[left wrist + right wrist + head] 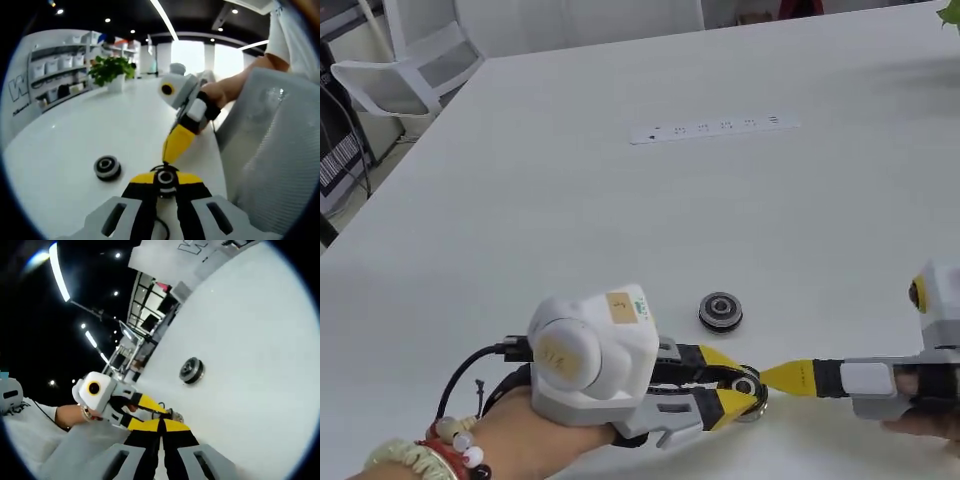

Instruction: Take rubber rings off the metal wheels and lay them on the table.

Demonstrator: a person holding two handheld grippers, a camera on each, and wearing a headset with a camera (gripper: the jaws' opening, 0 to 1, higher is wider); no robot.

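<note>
- Pale bins (59, 63) stand in rows on the wall shelves (50, 80) seen in the left gripper view. They are too small to tell what is in them.
- The left gripper (738, 392) lies low over the white table (620, 220), carried by a hand (520, 435) with beaded bracelets (448, 448) at the wrist.
- Its yellow-tipped jaws are drawn in on either side of a metal wheel (165, 177) and grip it by the rim, at the near edge of the table.
- The right gripper (770, 378) comes in from the right. Its jaws are pressed together into one yellow point.
- That point meets the rim of the held wheel. Whether it nips the wheel's rubber there, I cannot tell.
- In the right gripper view the two yellow tips sit side by side with barely a slit between them.
- A second wheel (720, 311) lies flat on the table just beyond the two grippers, apart from both.
- A dark rubber ring (108, 175) is still round that second wheel.
- A white power strip (715, 128) is set in the table farther back.
- A potted plant (111, 71) stands at the table's far end.
</note>
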